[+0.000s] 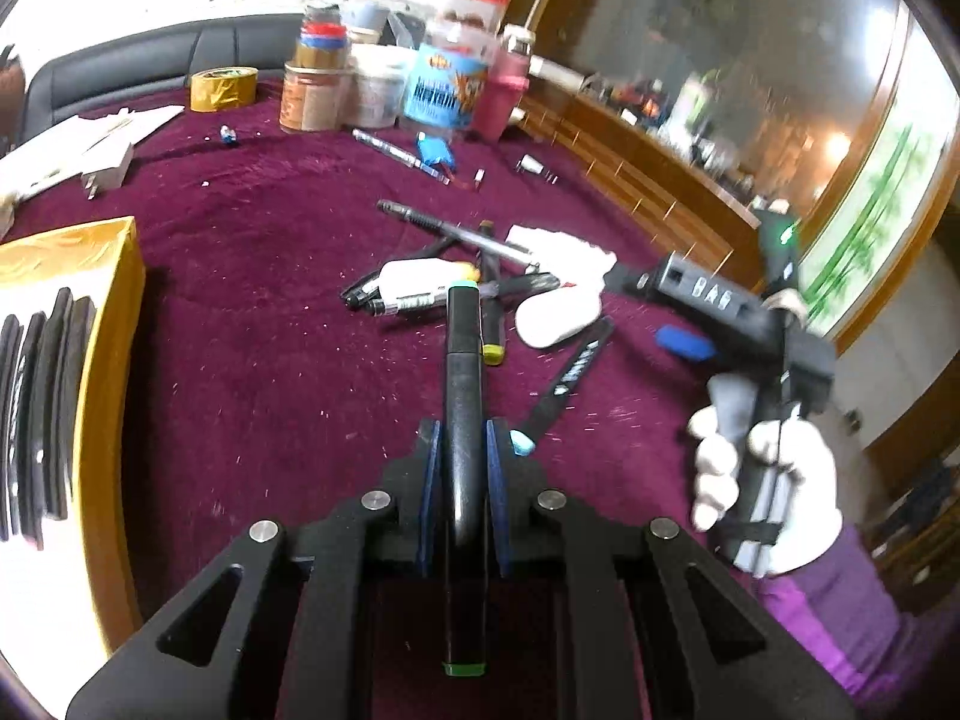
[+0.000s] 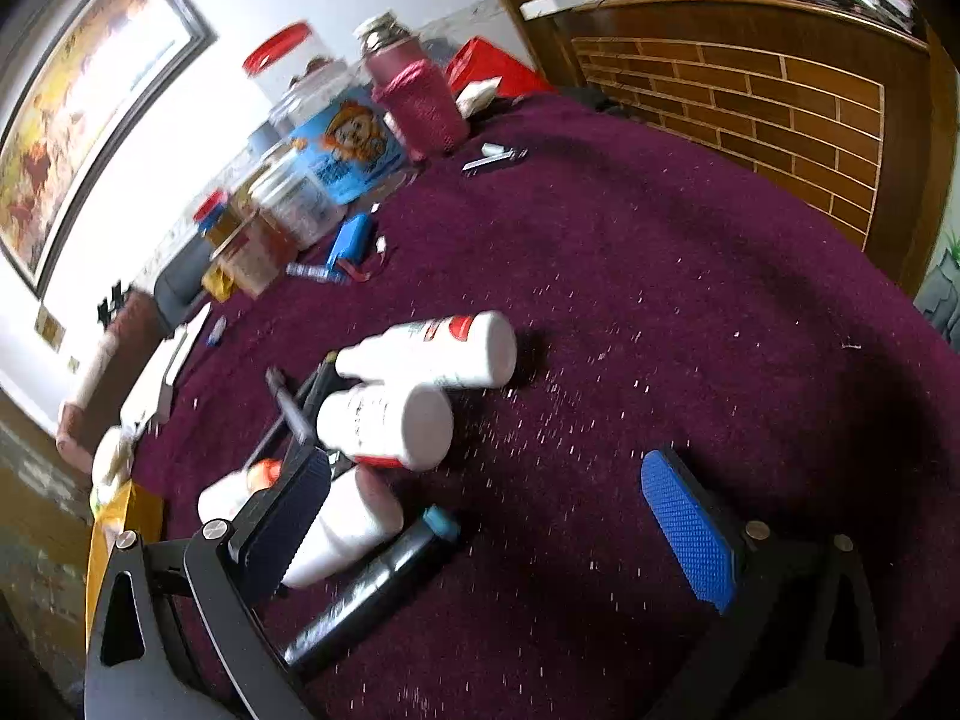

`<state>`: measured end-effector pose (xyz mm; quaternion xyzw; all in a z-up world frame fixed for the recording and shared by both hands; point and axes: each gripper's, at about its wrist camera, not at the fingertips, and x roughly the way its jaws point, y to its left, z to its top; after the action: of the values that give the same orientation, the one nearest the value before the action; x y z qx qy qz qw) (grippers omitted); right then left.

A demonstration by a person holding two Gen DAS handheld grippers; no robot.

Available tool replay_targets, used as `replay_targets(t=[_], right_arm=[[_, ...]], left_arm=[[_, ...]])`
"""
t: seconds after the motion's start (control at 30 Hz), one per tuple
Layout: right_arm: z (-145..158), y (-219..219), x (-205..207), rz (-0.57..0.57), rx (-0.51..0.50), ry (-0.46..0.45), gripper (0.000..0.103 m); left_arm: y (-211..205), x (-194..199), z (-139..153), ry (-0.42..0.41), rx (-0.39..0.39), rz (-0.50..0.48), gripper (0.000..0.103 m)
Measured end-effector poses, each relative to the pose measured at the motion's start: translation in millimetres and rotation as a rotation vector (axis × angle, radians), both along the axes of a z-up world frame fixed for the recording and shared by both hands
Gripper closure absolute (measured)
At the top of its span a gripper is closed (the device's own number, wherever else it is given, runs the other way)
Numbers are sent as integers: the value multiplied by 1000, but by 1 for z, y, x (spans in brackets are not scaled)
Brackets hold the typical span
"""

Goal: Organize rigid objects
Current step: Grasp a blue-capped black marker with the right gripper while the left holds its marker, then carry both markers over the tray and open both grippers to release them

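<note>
Currently a black marker (image 1: 463, 396) is clamped lengthwise between the jaws of the left gripper (image 1: 463, 456), above the maroon counter (image 1: 252, 324), short of the pile of pens (image 1: 420, 294). Beside that pile, the right gripper (image 2: 480, 516) is held with jaws spread, nothing between them.

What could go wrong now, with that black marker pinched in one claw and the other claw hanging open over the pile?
The left gripper pinches the black marker along its length, so it might slide out forward. The open right gripper hangs close over the white bottles; a nudge could roll them across the purple cloth.
</note>
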<state>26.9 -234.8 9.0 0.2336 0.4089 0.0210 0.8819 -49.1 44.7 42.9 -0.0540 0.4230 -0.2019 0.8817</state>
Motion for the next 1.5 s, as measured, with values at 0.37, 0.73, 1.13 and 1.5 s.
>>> replay_targets(t=[0.37, 0.73, 1.13, 1.5], right_arm=[[13, 83, -18, 154, -248, 67, 45], [-4, 84, -21, 113, -273, 72, 90], [5, 47, -64, 245, 238, 46, 90], [61, 146, -63, 538, 312, -42, 90]], left_arm=[[41, -41, 20, -63, -185, 22, 91], [98, -67, 29, -119, -223, 122, 91], [155, -72, 13, -111, -245, 270, 91], [232, -72, 16, -80, -232, 440, 91]])
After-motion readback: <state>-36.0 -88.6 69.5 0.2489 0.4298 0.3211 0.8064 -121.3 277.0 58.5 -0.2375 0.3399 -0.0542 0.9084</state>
